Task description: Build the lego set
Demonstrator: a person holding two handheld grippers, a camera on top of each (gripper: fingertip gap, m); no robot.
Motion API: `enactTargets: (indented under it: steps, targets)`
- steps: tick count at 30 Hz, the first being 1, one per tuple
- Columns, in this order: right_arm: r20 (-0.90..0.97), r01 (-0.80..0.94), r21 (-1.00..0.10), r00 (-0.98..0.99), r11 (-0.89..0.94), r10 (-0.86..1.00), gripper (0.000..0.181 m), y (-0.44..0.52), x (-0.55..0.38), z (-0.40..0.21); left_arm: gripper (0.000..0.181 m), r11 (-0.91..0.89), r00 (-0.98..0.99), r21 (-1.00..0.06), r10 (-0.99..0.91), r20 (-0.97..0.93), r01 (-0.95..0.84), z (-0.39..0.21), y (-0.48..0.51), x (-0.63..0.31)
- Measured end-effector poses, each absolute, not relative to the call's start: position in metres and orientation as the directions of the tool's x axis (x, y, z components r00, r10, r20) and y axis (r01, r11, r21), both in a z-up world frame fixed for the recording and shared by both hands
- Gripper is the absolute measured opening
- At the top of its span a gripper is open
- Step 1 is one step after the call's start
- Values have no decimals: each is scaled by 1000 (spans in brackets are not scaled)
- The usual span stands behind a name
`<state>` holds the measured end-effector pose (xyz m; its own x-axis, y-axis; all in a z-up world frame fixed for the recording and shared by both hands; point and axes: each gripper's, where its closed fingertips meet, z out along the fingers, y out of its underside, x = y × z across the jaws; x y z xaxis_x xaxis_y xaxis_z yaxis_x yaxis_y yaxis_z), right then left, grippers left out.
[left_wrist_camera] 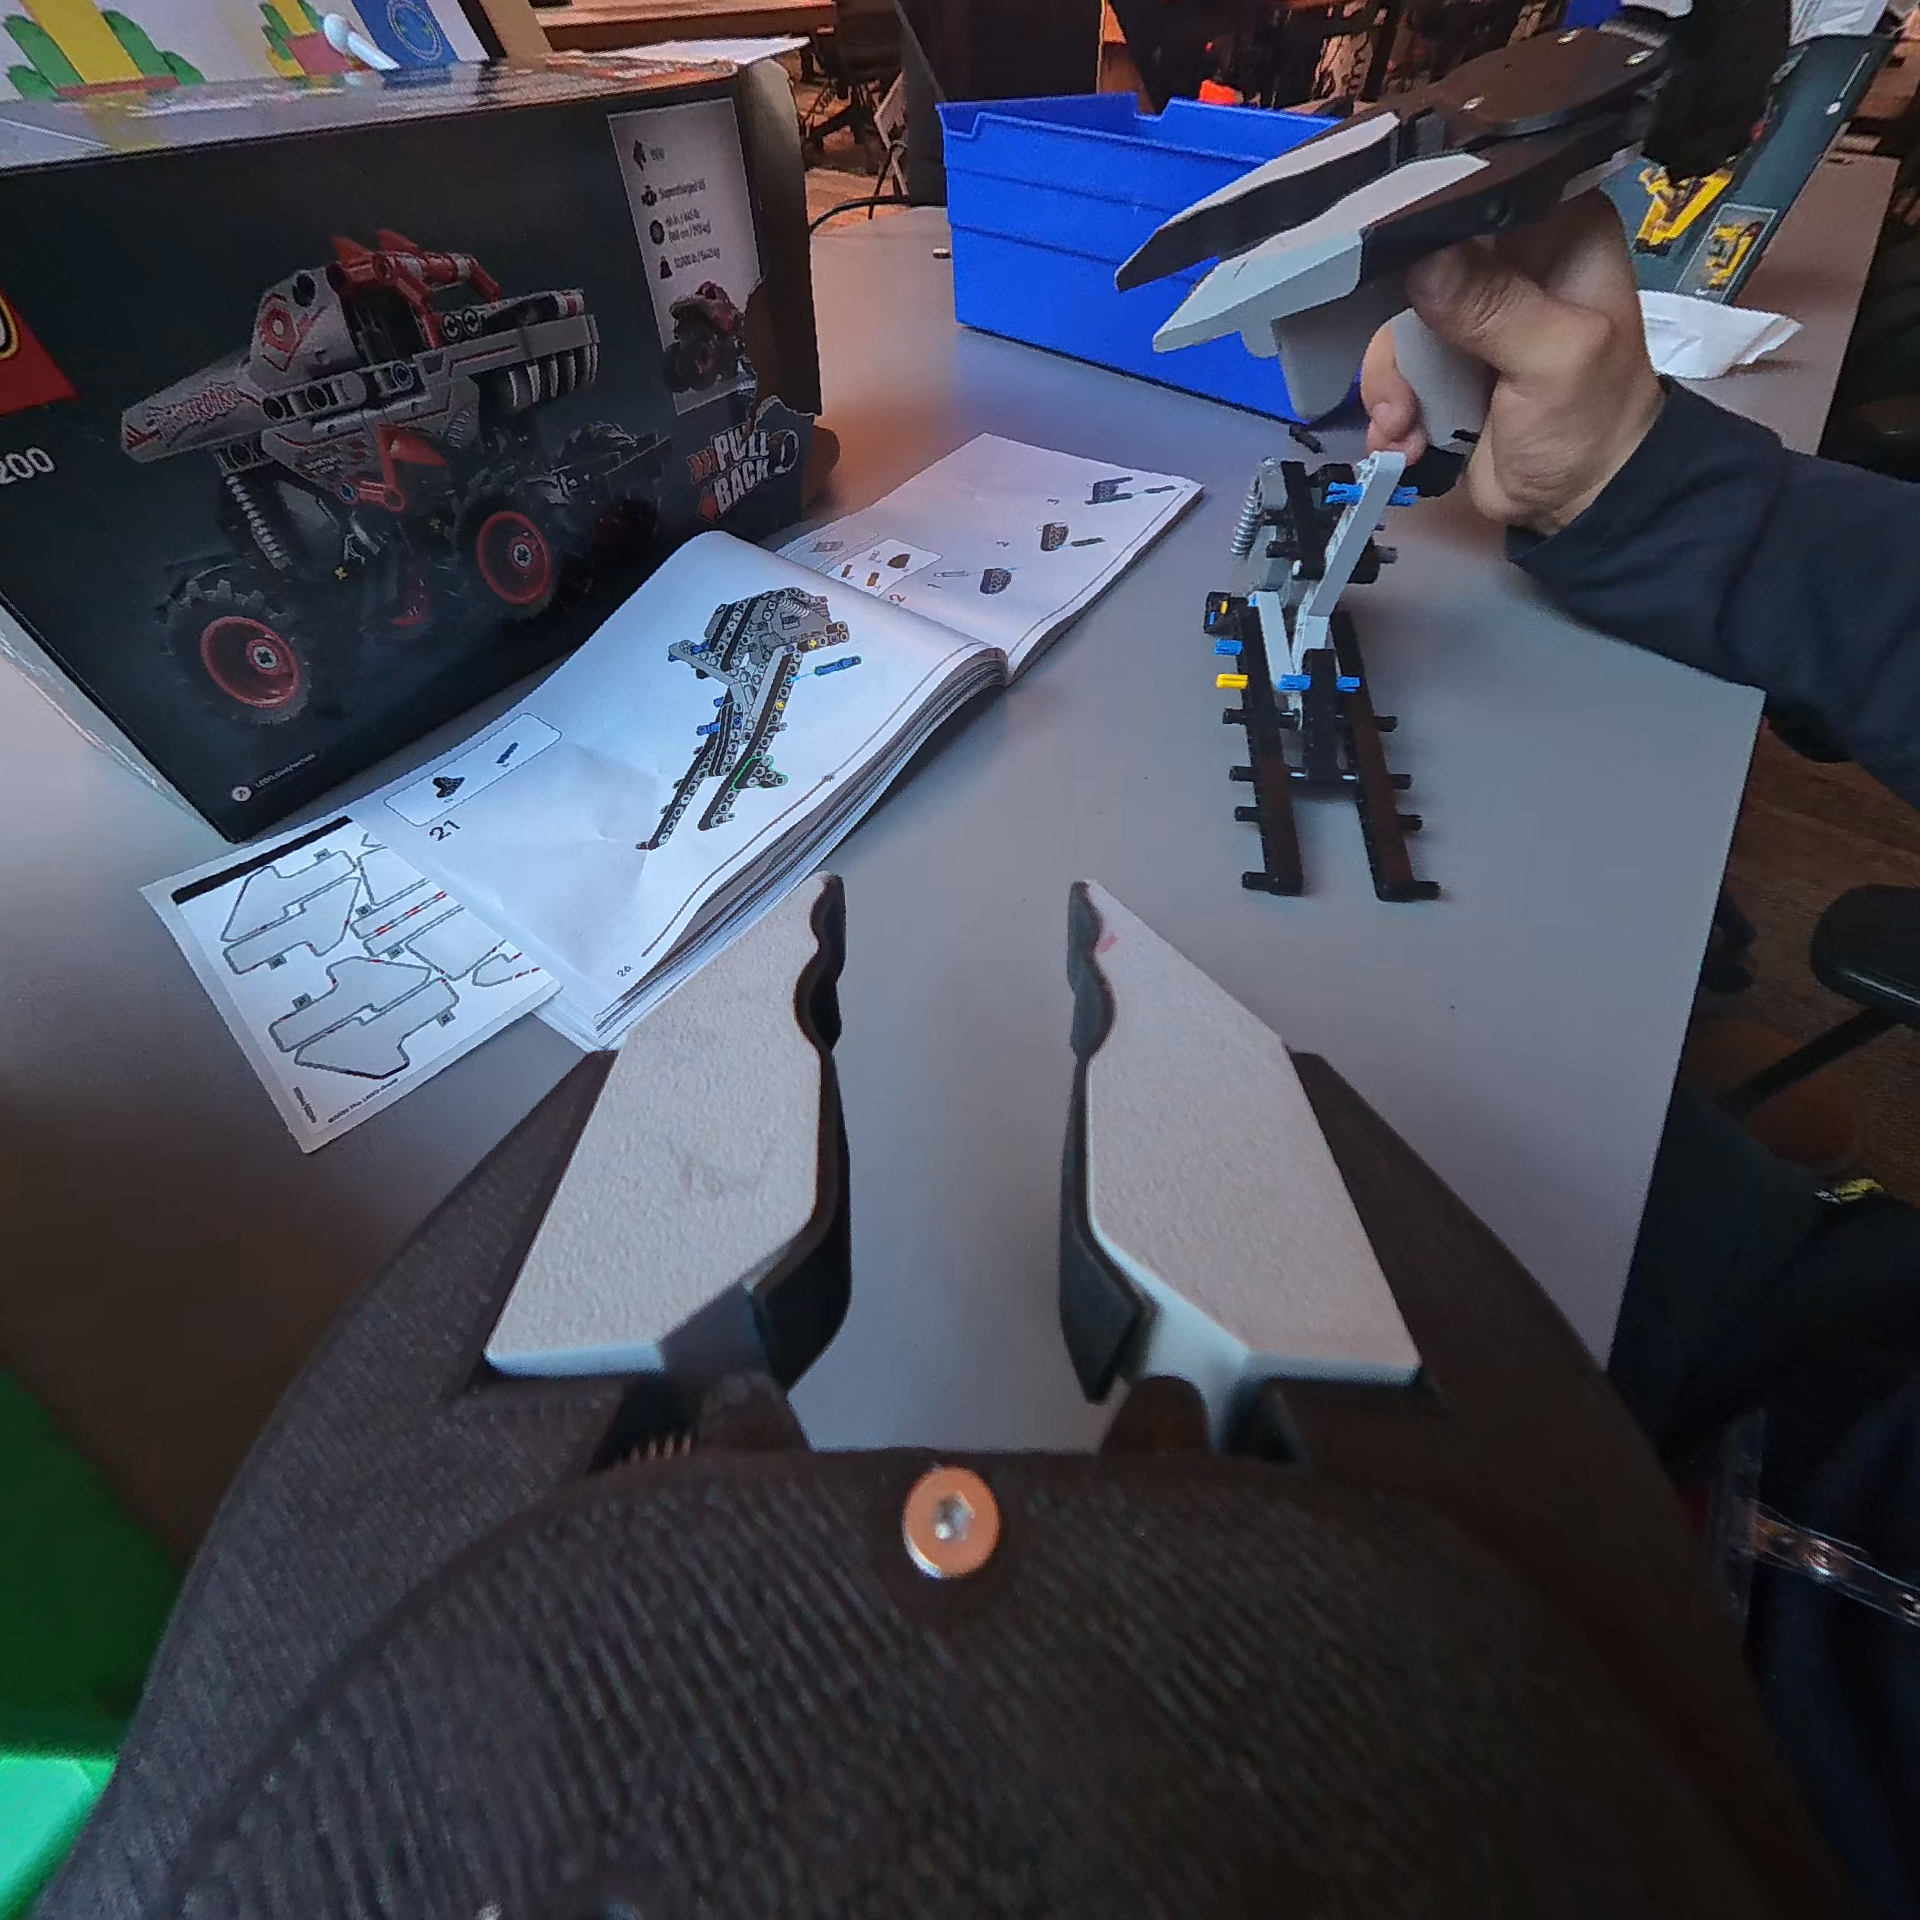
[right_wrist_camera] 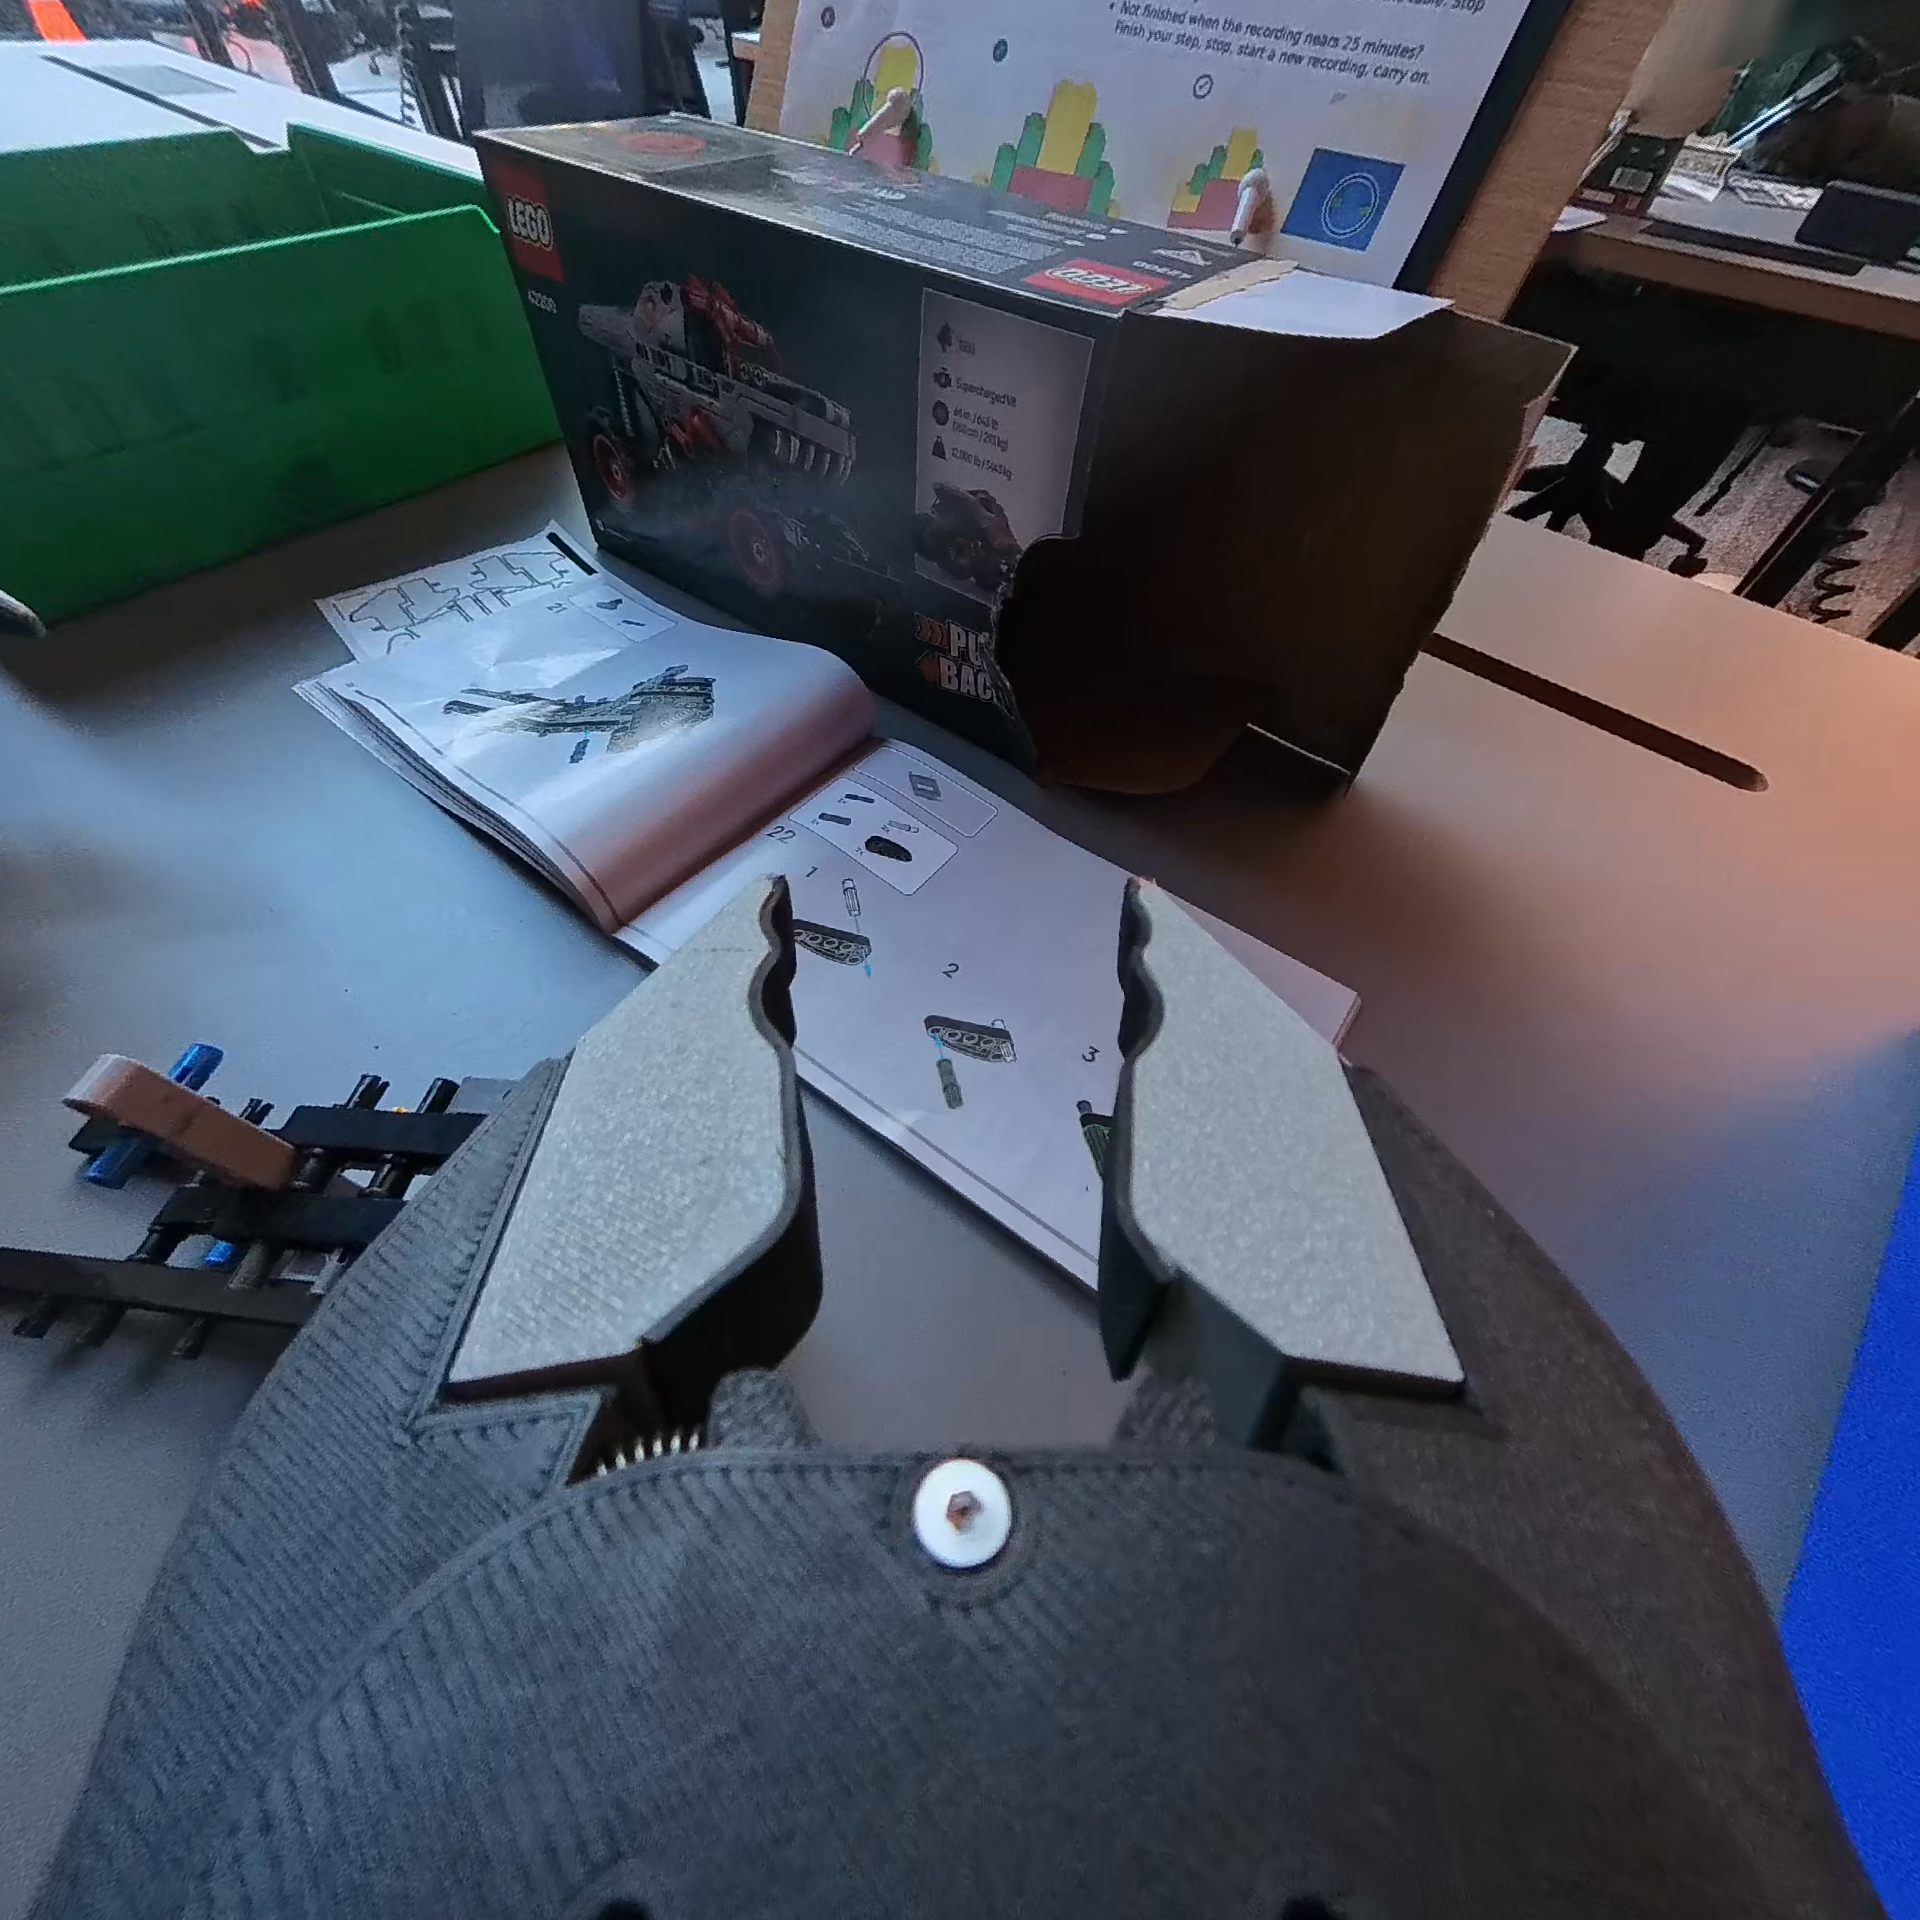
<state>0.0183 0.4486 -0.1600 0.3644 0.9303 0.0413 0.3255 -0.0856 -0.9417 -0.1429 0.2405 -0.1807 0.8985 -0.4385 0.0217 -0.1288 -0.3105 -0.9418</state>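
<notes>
From the left wrist view, the left gripper [left_wrist_camera: 951, 904] hovers over the grey table [left_wrist_camera: 1039, 810] with its jaws spread wide and nothing between them. Ahead to the left lies the open instruction booklet [left_wrist_camera: 790, 707], a sticker sheet [left_wrist_camera: 343, 966] beside it, and behind both stands the dark lego box [left_wrist_camera: 343, 436] (a monster truck pictured on its front). To the right, the partly built lego chassis [left_wrist_camera: 1309, 675] of black beams with blue and yellow pins rests on the table near a blue bin [left_wrist_camera: 1049, 218]. A hand [left_wrist_camera: 1527, 364] holds the right gripper [left_wrist_camera: 1138, 301] above the chassis, a finger touching its raised grey beam.

From the right wrist view, the right gripper [right_wrist_camera: 951, 899] is also wide apart and empty, above the booklet [right_wrist_camera: 727, 790]. The chassis [right_wrist_camera: 239, 1195] sits at lower left, the box [right_wrist_camera: 831, 457] behind, a green bin [right_wrist_camera: 208, 395] at far left.
</notes>
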Motion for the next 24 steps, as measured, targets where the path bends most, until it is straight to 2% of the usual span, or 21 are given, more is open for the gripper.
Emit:
enactTargets:
  steps: [14, 19, 24]
  targets:
    - [39, 321, -943, 351, -81, 936, 59, 446, 18, -159, 41, -307, 900, -943, -435, 18, -130, -180, 241, -143]
    - [52, 367, -930, 208, -29, 977, 38, 420, 5, -166, 36, -260, 917, -963, -397, 39, -71, -169, 240, -152]
    - [72, 420, -907, 86, 29, 994, 30, 396, -6, -177, 37, -275, 924, -961, -375, 71, -38, -170, 239, -161]
